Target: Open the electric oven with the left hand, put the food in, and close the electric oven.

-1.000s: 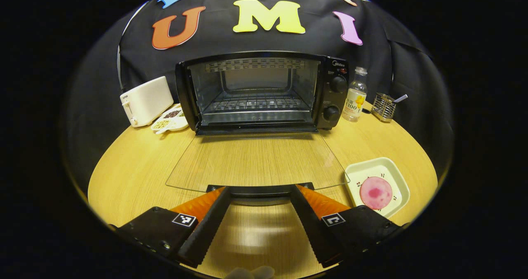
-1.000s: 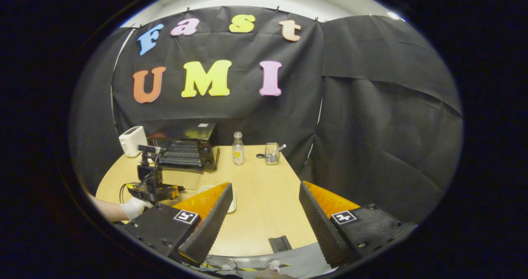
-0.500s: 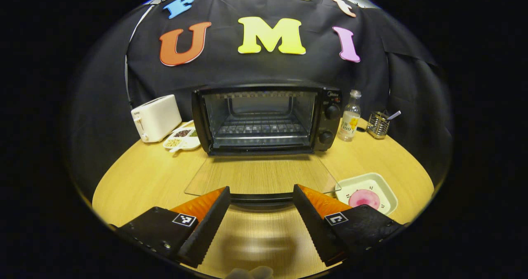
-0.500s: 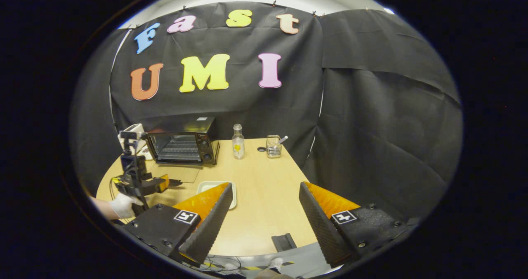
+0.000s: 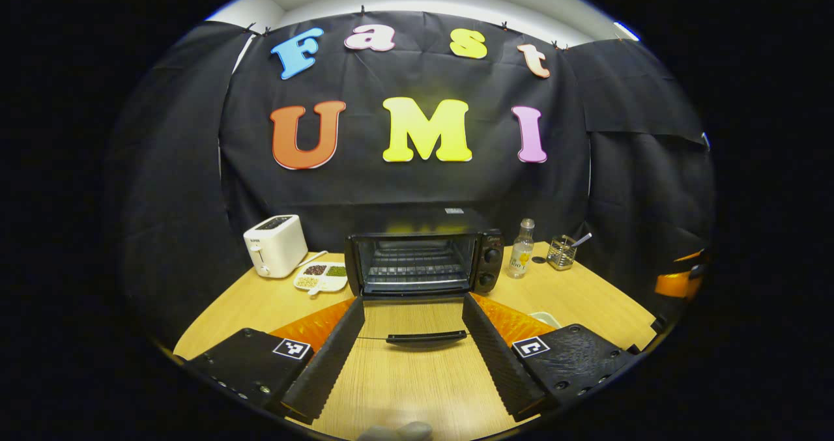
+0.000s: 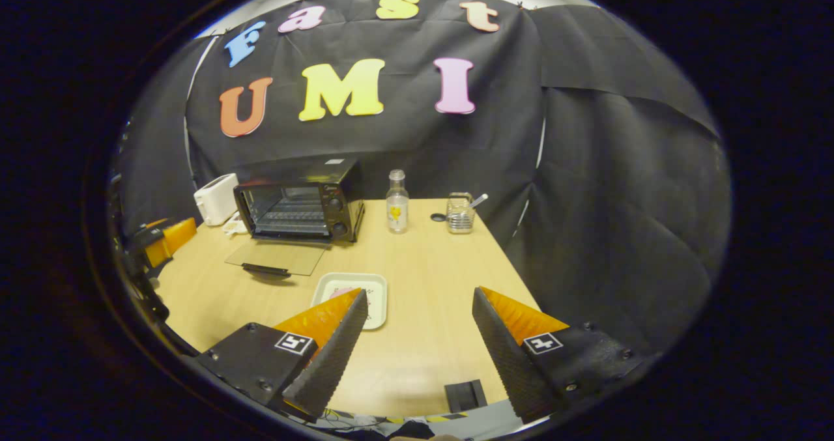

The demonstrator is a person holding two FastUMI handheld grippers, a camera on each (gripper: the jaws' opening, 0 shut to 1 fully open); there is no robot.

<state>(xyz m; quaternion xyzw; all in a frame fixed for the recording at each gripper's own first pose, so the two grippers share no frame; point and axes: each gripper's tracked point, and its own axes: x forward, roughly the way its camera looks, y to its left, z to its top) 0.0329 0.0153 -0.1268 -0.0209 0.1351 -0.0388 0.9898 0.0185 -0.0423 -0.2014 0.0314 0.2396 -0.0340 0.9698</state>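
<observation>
The black electric oven [image 5: 417, 262] stands at the back of the round wooden table with its glass door [image 5: 417, 320] folded down flat and its wire rack showing. My left gripper [image 5: 412, 356] is open, held back from the door handle [image 5: 427, 338], which lies between and beyond its fingertips. In the right gripper view the oven [image 6: 300, 203] is at the far left, and a white square plate [image 6: 374, 283] with pink round food [image 6: 339, 292] lies just past my open right gripper [image 6: 417, 350], partly hidden by one finger. Nothing is between either pair of fingers.
A white toaster [image 5: 275, 244] and a divided dish of grains [image 5: 321, 277] sit left of the oven. A clear bottle [image 5: 520, 257] and a wire holder [image 5: 561, 252] stand to its right. A small black block [image 6: 464, 395] lies at the table's front edge.
My left gripper has pulled back and up from the door handle, leaving the door down flat. The right gripper has moved in toward the table, and the plate now sits nearer its fingers.
</observation>
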